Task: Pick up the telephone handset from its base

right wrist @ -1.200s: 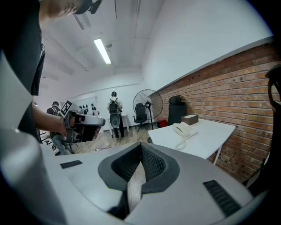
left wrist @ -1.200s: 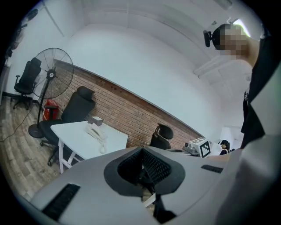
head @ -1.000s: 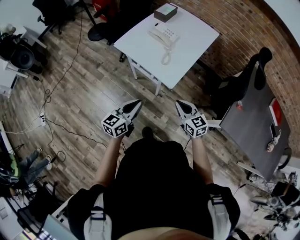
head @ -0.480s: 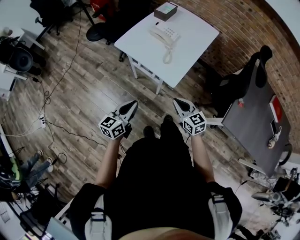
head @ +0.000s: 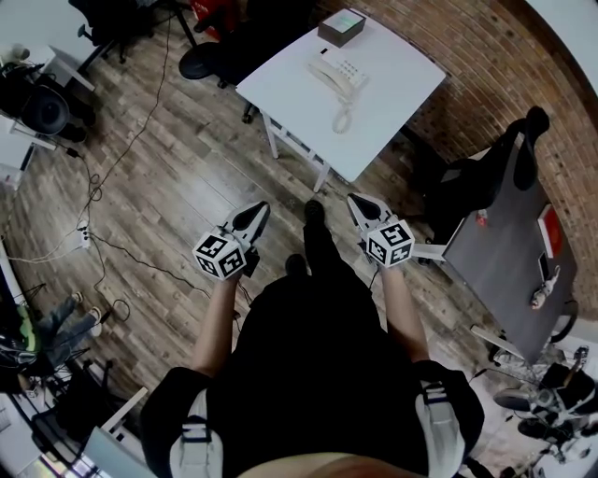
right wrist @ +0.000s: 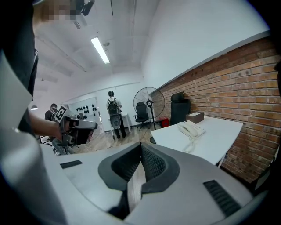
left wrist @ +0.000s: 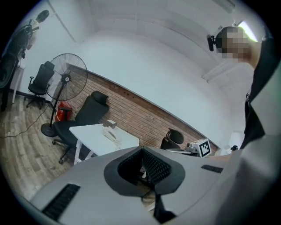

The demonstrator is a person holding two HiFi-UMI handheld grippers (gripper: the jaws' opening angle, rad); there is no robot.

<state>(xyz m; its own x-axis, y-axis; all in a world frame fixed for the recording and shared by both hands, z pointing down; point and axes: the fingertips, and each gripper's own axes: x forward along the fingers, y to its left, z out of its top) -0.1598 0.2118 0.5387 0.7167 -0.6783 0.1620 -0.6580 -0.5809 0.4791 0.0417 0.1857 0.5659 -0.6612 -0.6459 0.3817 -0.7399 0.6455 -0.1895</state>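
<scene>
The white telephone (head: 338,73) stands on a white table (head: 392,89) by the brick wall, its handset lying on the base and the coiled cord trailing toward the table's near edge. It also shows in the left gripper view as the telephone (left wrist: 112,134) and in the right gripper view as the telephone (right wrist: 189,128). My left gripper (head: 257,211) and right gripper (head: 360,201) are held side by side over the wooden floor, well short of the table. Both are shut with nothing in them. Left gripper (left wrist: 147,173) and right gripper (right wrist: 139,171) point toward the table.
A small box (head: 340,26) sits at the table's far end. Black office chairs (head: 210,56) stand left of the table, and a grey desk (head: 505,243) with a chair stands at the right. Cables (head: 103,187) run over the floor. A fan (right wrist: 148,104) and people stand at the far end of the room.
The person has stepped toward the table, one foot now forward between the grippers. Both grippers have moved with the body, still shut and side by side.
</scene>
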